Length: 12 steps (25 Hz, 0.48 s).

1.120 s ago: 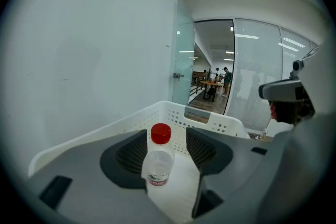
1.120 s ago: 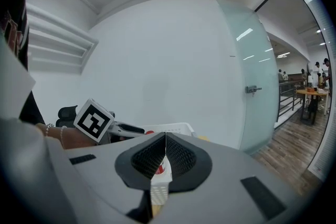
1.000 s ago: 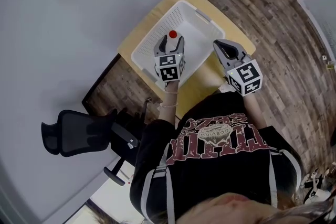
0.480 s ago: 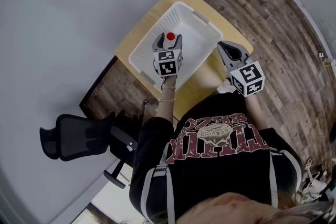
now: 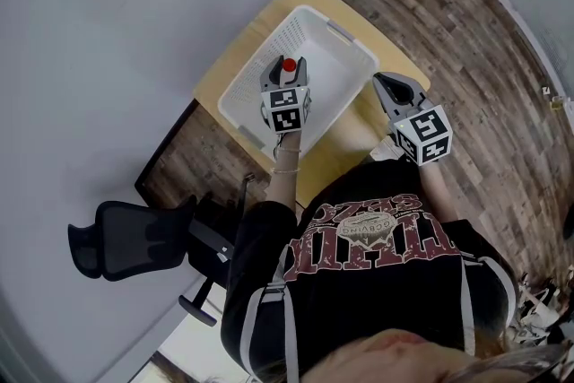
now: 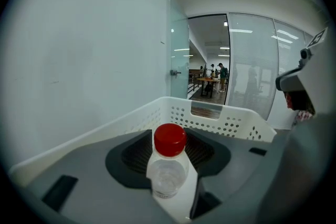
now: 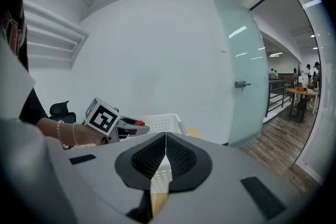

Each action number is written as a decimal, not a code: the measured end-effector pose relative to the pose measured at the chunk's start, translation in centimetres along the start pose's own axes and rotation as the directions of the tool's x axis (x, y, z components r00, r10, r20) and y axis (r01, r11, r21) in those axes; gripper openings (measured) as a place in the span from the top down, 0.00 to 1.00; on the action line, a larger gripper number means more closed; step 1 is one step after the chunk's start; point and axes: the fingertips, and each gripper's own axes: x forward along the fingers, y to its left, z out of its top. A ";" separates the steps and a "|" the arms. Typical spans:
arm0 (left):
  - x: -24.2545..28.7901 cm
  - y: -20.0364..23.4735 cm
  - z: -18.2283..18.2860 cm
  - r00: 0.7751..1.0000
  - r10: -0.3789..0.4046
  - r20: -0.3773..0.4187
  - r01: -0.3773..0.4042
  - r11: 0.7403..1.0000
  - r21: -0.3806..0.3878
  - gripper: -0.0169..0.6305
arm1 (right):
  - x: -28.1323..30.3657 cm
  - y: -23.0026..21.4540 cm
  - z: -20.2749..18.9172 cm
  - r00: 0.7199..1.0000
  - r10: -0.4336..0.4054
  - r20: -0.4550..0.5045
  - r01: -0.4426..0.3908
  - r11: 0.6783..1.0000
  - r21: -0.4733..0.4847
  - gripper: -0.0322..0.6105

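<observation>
The room has a plain white wall and a brown wood floor (image 5: 466,4). A black chair (image 5: 134,238) stands at the lower left of the head view. Near the top middle is a small yellow tabletop (image 5: 220,72). A big white basket (image 5: 260,45) with little holes in its walls takes up most of it.

The left gripper (image 5: 287,78) has moved in the last second. Before, it hung over the near edge of the basket. Now it is over the middle of it. In the left gripper view the far wall of the basket looks bigger and closer than before, so this gripper has gone in and seems a bit lower too. The carrying looks nearly over, and the bottle is right where the basket is.

The left gripper's jaws are pinching a small clear bottle (image 6: 168,168) with a red cap (image 6: 169,139). The bottle stands upright between the basket walls. I cannot tell if there is water in it. The bottle is the only thing I can see within the basket walls, and it is held, not lying down.

The right gripper (image 5: 395,91) has hardly moved. It hangs at the right of the basket, over the tabletop edge. Its jaws are pressed together with nothing between them.
</observation>
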 end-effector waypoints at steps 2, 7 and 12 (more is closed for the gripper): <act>0.0 0.0 0.0 1.000 -0.001 0.003 0.001 1.000 0.000 0.62 | 0.0 0.0 0.0 1.000 0.000 0.000 0.000 1.000 0.001 0.92; -0.4 0.0 0.3 1.000 -0.006 0.009 0.006 1.000 0.003 0.64 | -0.1 0.2 0.1 1.000 0.002 0.004 -0.002 1.000 0.001 0.92; -0.7 0.5 0.3 1.000 -0.008 0.006 0.008 1.000 0.003 0.66 | 0.0 0.4 0.1 1.000 0.002 0.001 -0.002 1.000 -0.005 0.92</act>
